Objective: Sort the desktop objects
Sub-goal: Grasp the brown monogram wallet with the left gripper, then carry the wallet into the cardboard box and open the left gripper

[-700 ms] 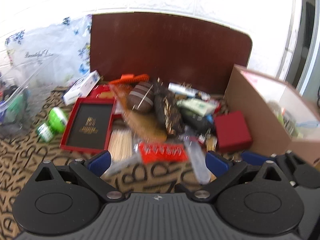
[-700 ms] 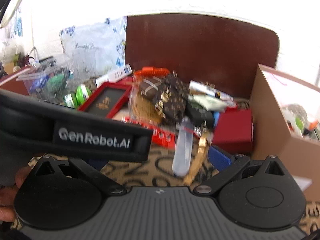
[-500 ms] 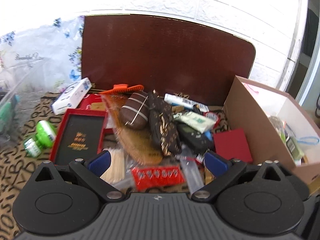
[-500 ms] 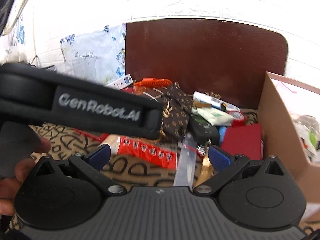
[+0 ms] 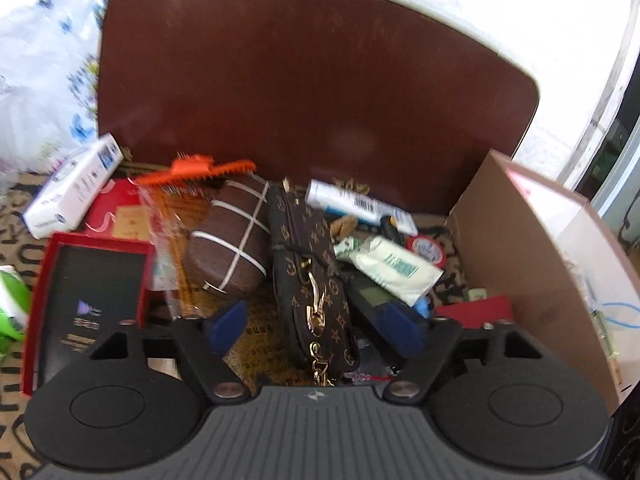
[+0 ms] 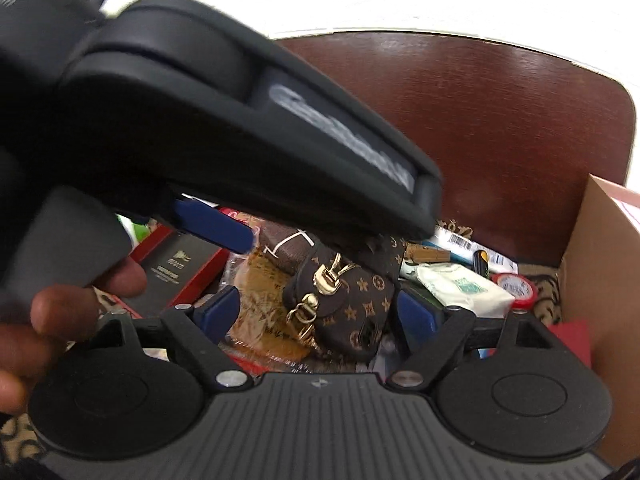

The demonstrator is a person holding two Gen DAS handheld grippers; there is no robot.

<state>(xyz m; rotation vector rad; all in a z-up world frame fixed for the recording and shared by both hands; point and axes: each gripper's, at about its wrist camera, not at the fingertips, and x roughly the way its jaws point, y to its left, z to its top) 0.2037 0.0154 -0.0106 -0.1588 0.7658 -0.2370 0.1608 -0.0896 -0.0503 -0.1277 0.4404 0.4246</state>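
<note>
A brown monogram pouch (image 5: 312, 280) with gold clasps lies in the middle of the pile on a patterned cloth. My left gripper (image 5: 316, 326) hangs over it, open, one blue pad on each side and neither touching it. Beside the pouch are a brown oval case (image 5: 228, 248) with white stripes, an orange comb (image 5: 200, 172) and a white tube (image 5: 392, 270). In the right wrist view the pouch (image 6: 352, 300) also lies between the spread pads of my right gripper (image 6: 318, 314), which is open. The left tool's black housing (image 6: 240, 128) crosses that view and hides the pile's far left.
An open cardboard box (image 5: 520, 248) stands on the right with a red box (image 5: 476, 310) in front of it. A red-framed black box (image 5: 88, 300), a white carton (image 5: 72, 192) and a green bottle (image 5: 10, 300) lie left. A dark brown board (image 5: 312, 80) backs the pile. A hand (image 6: 60, 312) holds the left tool.
Both grippers have moved forward over the pile, so the pouch now sits between each pair of pads. The left tool has swung up across the right wrist view.
</note>
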